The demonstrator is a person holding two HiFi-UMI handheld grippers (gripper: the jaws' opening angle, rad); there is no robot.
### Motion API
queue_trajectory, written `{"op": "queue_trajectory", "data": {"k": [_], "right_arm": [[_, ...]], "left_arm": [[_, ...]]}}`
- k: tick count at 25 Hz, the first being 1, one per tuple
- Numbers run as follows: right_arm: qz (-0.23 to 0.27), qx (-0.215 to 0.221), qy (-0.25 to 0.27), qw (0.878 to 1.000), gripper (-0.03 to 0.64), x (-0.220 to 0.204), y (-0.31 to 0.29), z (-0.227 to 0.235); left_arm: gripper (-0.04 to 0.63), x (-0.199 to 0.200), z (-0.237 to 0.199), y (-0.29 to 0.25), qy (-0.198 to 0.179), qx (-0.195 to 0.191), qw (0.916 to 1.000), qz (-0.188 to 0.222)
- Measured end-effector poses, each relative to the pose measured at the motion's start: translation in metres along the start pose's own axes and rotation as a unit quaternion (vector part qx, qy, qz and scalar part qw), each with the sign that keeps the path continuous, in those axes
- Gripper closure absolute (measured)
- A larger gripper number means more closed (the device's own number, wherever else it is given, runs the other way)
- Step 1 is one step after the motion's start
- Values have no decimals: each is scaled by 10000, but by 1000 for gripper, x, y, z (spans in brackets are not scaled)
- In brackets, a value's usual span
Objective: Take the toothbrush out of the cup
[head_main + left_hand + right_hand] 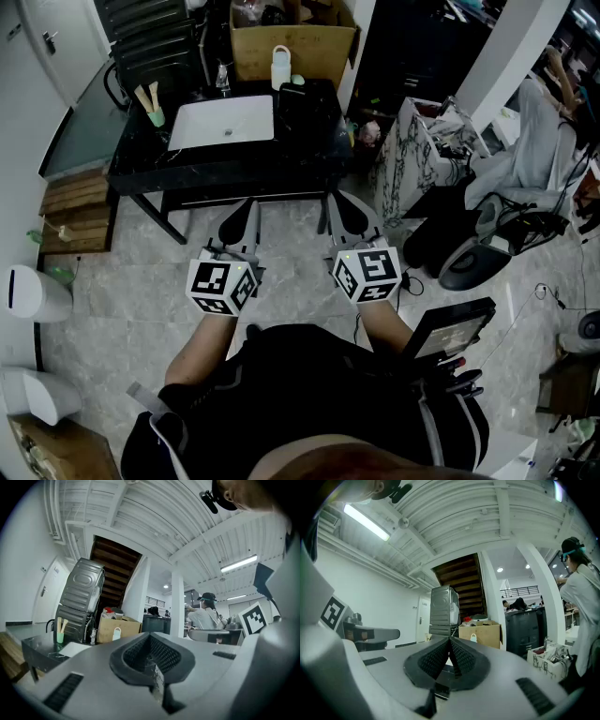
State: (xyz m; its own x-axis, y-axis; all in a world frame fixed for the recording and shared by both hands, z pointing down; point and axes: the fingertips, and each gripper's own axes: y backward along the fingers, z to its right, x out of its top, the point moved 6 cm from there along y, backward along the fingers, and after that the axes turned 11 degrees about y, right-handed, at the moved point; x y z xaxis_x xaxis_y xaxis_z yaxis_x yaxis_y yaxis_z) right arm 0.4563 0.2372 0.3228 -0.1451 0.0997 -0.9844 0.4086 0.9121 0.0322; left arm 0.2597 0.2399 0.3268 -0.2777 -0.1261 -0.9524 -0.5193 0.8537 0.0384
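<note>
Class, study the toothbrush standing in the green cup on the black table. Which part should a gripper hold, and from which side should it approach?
Probably the bare upper stem of the toothbrush, above the rim of the green cup, approached from above. It stands almost upright with its lower part hidden in the cup, so only the top is free.

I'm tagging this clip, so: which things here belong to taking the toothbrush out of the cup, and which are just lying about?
Job: small green cup; pale wooden toothbrush handles standing in it; left gripper and right gripper, both shut, empty.
Lying about: white rectangular basin; white plastic bottle; brown cardboard box.
</note>
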Motion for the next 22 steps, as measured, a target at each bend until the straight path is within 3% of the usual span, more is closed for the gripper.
{"op": "queue_trajectory", "data": {"k": [22], "right_arm": [[-81,200,-118,9997,592,-5,-15,-13]], "left_arm": [[591,2,-14,3,17,127,9999,-25]]}}
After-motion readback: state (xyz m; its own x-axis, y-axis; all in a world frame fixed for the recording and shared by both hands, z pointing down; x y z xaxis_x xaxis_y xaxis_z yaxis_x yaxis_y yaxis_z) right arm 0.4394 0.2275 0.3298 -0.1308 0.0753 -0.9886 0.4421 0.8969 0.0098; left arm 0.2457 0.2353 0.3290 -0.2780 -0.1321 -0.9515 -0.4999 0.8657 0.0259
